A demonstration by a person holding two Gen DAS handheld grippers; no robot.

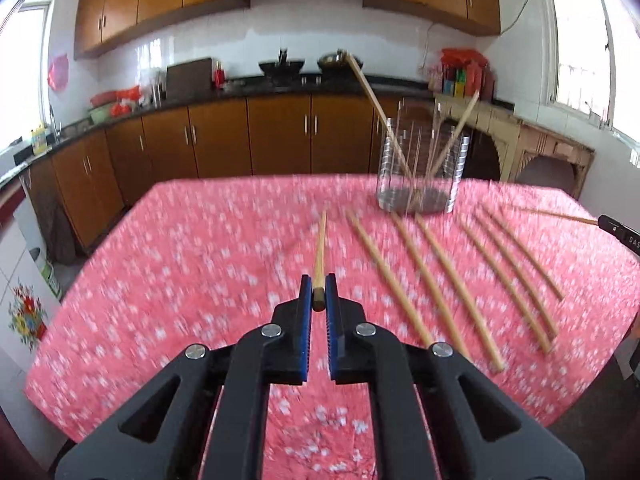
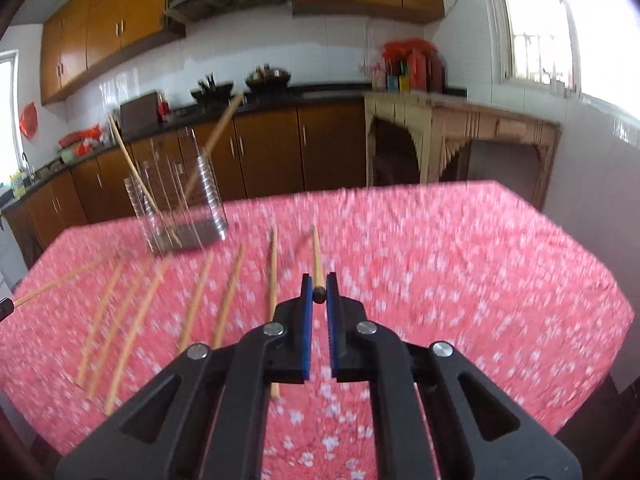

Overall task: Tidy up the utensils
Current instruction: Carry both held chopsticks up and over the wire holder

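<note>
From the left wrist camera we look along our left gripper (image 1: 319, 294), whose blue-padded jaws are pinched narrowly on the thick end of one wooden chopstick (image 1: 320, 246); the stick points straight ahead above a table covered in a pink flowered cloth (image 1: 192, 264). Our landmark is a clear plastic holder (image 1: 420, 172) standing toward the far edge of the table, ahead and to the right of the held stick. Two chopsticks lean inside it (image 1: 378, 106), their tops spread apart above its rim. Just in front of the holder, on the near side, a row of loose chopsticks (image 1: 440, 284) lies on the cloth, roughly side by side and fanning toward us. To the right of the holder, at the frame's edge, the tip of our right gripper (image 1: 622, 234) shows with another stick reaching out from it. Behind the holder run brown kitchen cabinets (image 1: 224, 140) under a dark counter. From the right wrist camera we look along our right gripper (image 2: 319, 292), jaws likewise closed narrowly on the thick end of a second chopstick (image 2: 317, 252), which points ahead over the cloth. Here the holder (image 2: 180, 208) stands ahead and to the left, its two leaning sticks still visible through blur. The loose chopsticks (image 2: 228, 300) lie in front of the holder, between it and us. A window (image 2: 560, 28) glows far right of the holder.
</note>
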